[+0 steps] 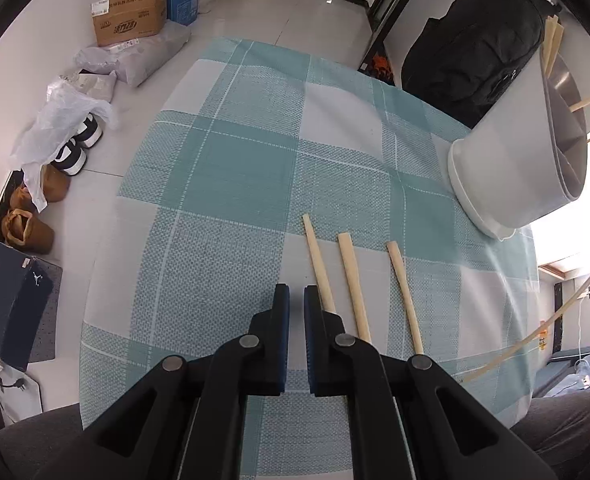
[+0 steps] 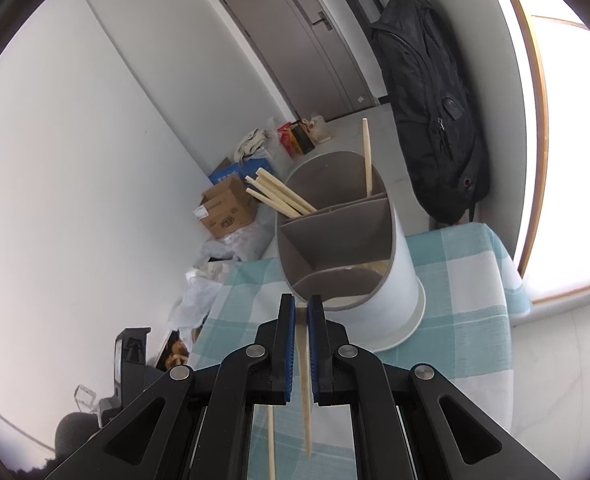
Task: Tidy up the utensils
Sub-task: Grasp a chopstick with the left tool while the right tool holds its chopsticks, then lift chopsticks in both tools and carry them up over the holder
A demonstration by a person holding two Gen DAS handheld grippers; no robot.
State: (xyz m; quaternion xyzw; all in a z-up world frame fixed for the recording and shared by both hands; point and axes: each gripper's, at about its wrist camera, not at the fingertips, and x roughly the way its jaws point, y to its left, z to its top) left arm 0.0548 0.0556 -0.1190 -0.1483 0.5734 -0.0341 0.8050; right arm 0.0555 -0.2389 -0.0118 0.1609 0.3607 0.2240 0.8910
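Three wooden chopsticks lie side by side on the teal checked tablecloth. My left gripper hovers just left of them, jaws nearly closed with a narrow gap and nothing between them. A white utensil holder with grey dividers stands at the right and holds several chopsticks. In the right wrist view my right gripper is shut on one chopstick, its tip at the near rim of the holder. Several chopsticks lean in the far compartments.
A black backpack hangs behind the table by the wall. Cardboard boxes, plastic bags and shoes lie on the floor at the left. The holder stands near the table's right edge.
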